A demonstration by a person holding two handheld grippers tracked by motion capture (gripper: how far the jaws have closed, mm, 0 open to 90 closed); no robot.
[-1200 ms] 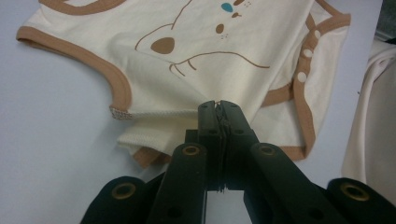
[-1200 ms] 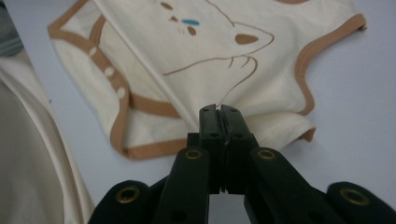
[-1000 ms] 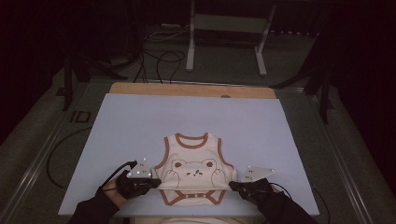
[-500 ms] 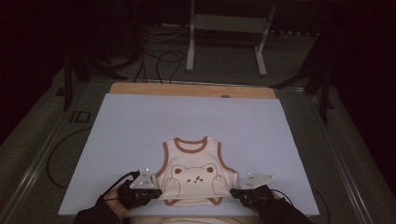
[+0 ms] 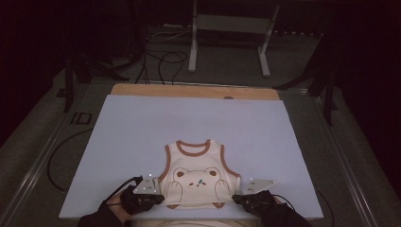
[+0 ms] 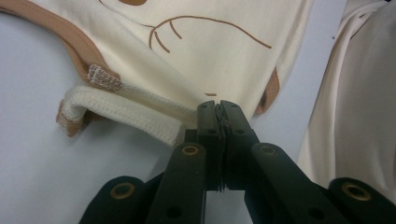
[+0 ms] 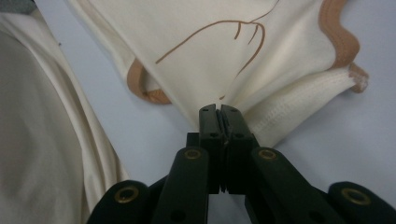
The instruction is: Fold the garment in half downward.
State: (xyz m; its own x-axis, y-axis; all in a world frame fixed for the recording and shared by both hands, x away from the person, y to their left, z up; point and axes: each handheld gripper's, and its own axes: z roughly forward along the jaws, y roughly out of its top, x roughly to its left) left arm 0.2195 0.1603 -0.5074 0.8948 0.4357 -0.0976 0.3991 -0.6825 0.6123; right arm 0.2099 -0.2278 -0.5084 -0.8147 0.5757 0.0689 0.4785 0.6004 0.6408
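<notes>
Vest (image 5: 197, 179) lay neck-away on tabletop (image 5: 142, 137); hem corners were pinched by closed left hand-held gripper (image 5: 158, 198) and right hand-held gripper (image 5: 236, 199).

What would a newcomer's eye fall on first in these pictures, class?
The cream vest with brown trim and a bear drawing lies at the near edge of the pale blue table. The left gripper and right gripper are each shut on a bottom corner of it.

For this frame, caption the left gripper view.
Left gripper shut on the cream vest's hem over the table.
</notes>
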